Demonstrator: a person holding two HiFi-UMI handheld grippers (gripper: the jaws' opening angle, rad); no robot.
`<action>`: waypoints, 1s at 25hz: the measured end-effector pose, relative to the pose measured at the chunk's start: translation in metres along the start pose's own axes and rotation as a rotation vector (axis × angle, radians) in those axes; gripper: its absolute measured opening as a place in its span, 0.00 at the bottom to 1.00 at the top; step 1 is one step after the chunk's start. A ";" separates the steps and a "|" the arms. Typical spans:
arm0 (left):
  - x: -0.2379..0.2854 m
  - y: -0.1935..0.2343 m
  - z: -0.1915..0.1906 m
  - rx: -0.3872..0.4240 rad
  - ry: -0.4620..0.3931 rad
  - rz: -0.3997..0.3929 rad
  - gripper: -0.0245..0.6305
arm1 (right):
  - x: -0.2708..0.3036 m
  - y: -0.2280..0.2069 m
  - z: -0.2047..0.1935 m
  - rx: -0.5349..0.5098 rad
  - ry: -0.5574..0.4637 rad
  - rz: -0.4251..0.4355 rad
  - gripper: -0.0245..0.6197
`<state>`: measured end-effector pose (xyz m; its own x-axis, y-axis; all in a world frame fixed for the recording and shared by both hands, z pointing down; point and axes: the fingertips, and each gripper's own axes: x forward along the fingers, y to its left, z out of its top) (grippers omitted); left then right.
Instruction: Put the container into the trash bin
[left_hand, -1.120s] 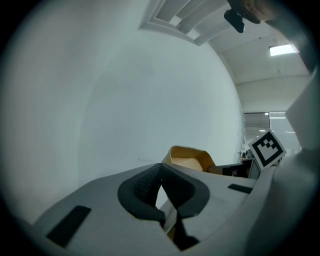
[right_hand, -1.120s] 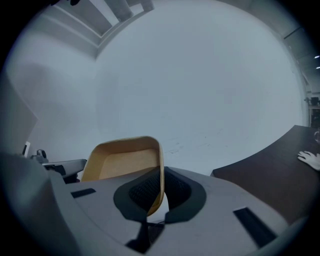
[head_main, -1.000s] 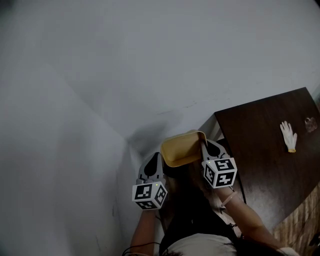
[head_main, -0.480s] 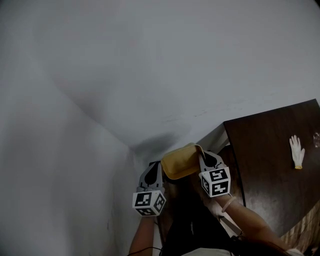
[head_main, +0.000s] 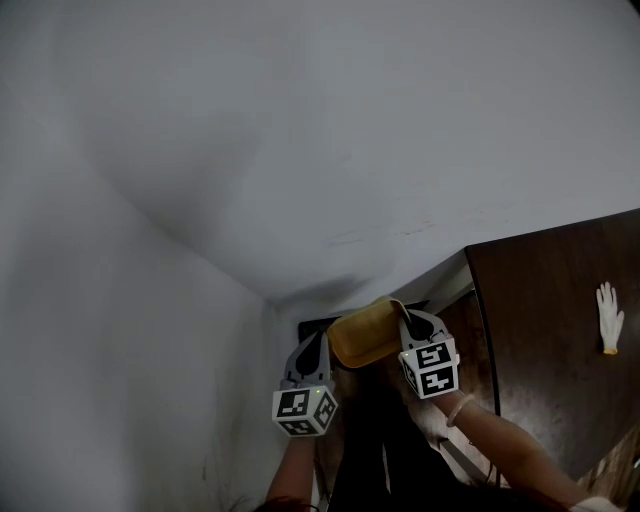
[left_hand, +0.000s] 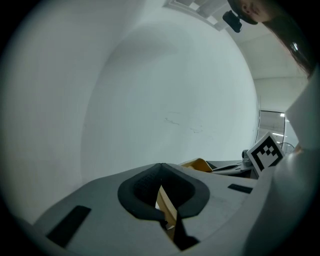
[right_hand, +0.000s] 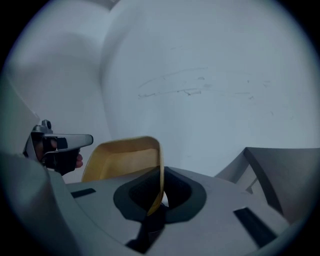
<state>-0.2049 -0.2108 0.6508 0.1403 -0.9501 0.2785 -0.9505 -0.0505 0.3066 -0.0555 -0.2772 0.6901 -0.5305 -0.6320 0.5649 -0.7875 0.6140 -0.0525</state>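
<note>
The shallow yellow tray-shaped container hangs at 6 o'clock in the head view, spanning both grippers. The left gripper has its jaws pinched on the container's 9 o'clock edge. The right gripper is clamped on the thin rim at 3 o'clock, beside a dark wooden table.

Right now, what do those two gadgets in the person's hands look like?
The left tool and right tool are alike: light grey plastic shells with tapered jaws lined in dark textured pads. Each carries a white cube printed with black square markers.
</note>
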 end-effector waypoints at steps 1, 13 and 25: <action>0.004 0.003 -0.005 -0.002 0.004 0.001 0.07 | 0.007 0.000 -0.005 -0.005 0.009 0.003 0.06; 0.036 0.043 -0.057 -0.033 0.041 0.023 0.07 | 0.071 0.004 -0.067 -0.058 0.120 0.018 0.06; 0.059 0.074 -0.102 -0.037 0.095 0.024 0.07 | 0.114 0.006 -0.136 -0.082 0.226 0.015 0.07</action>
<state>-0.2388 -0.2387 0.7830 0.1450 -0.9173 0.3710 -0.9432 -0.0148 0.3320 -0.0778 -0.2813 0.8656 -0.4506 -0.5062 0.7353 -0.7474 0.6644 -0.0005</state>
